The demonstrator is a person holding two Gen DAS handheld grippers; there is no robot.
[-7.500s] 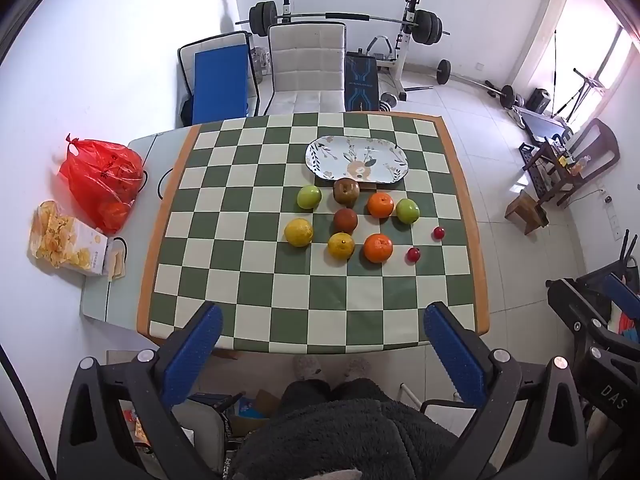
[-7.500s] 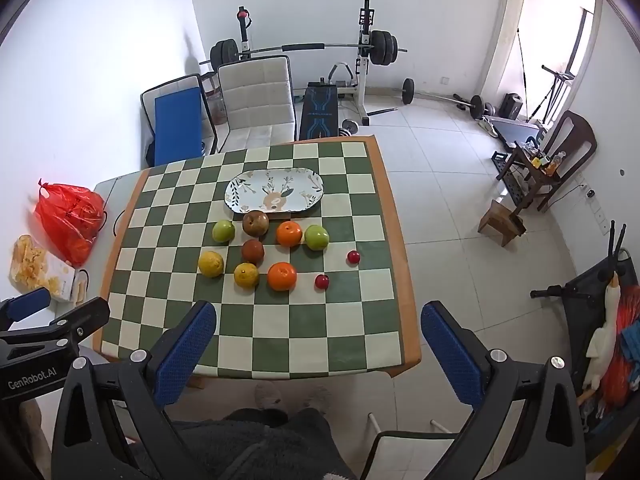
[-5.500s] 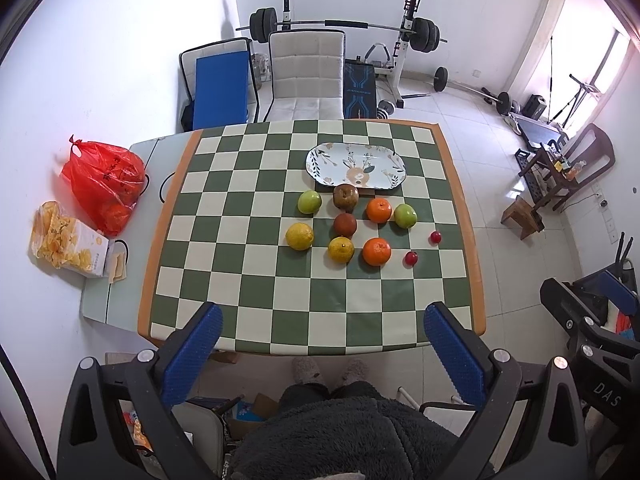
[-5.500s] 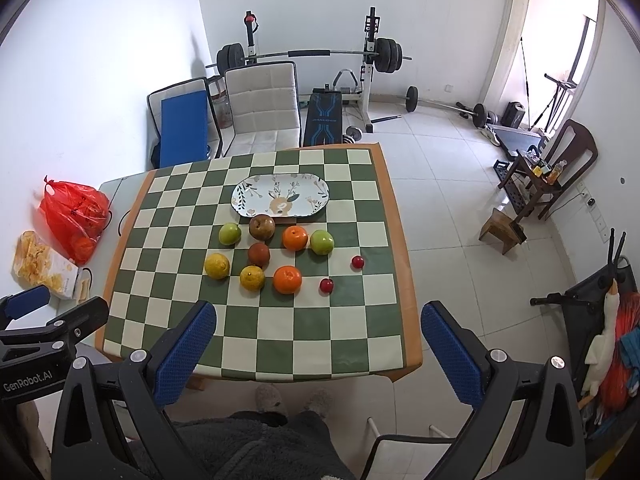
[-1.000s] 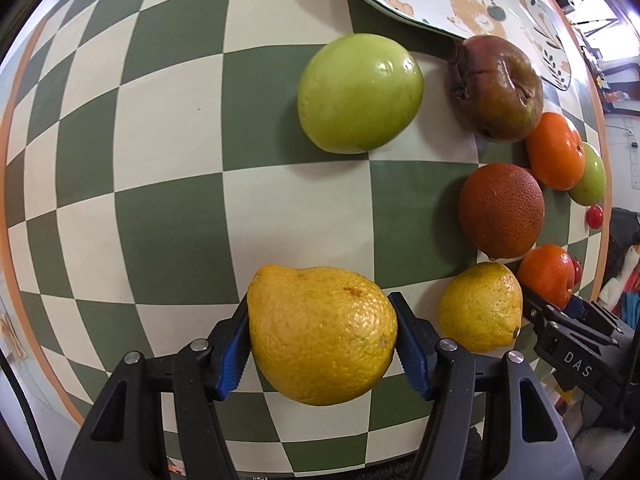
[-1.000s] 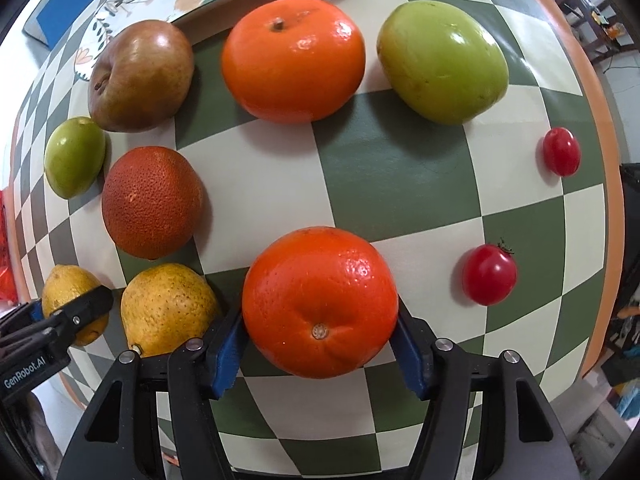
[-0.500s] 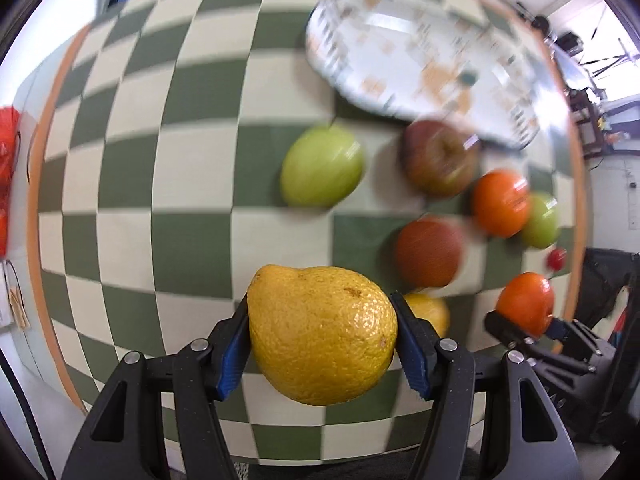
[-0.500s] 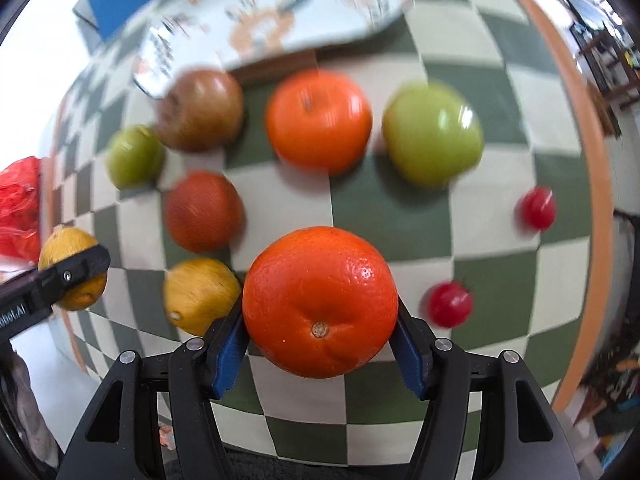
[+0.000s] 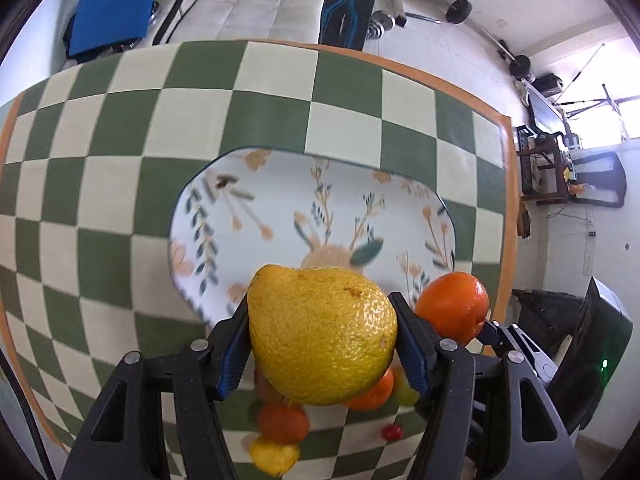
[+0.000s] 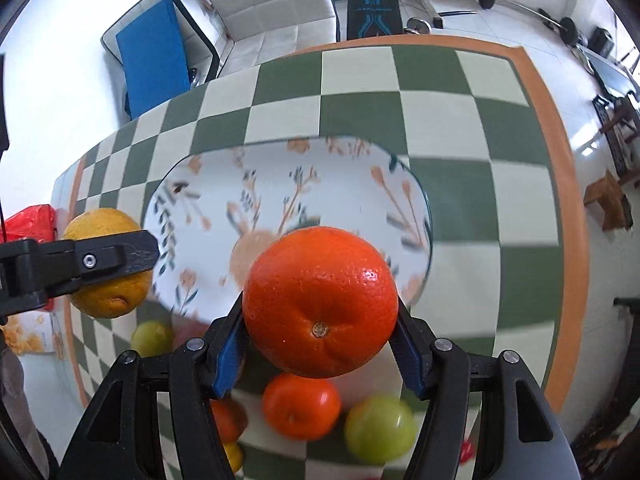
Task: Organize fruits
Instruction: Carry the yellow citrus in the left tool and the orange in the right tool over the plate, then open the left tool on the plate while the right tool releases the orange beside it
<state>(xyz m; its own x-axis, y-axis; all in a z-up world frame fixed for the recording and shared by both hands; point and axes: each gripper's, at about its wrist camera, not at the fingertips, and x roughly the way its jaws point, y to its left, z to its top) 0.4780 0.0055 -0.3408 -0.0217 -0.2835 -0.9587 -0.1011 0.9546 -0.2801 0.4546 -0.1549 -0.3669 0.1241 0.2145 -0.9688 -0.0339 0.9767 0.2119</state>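
Now your left gripper (image 9: pixel 322 340) clamps the yellow citrus (image 9: pixel 320 334) and your right gripper (image 10: pixel 320 344) clamps the orange (image 10: pixel 320 300), both above the near edge of the plate (image 9: pixel 280 208).

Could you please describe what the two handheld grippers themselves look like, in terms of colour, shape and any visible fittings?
Both the left gripper and the right gripper are matte black, speckled plastic frames with triangular cut-outs and silver screw heads. Each has two fingers lined with ribbed blue pads. No cables, sleeves or legible markings show here.
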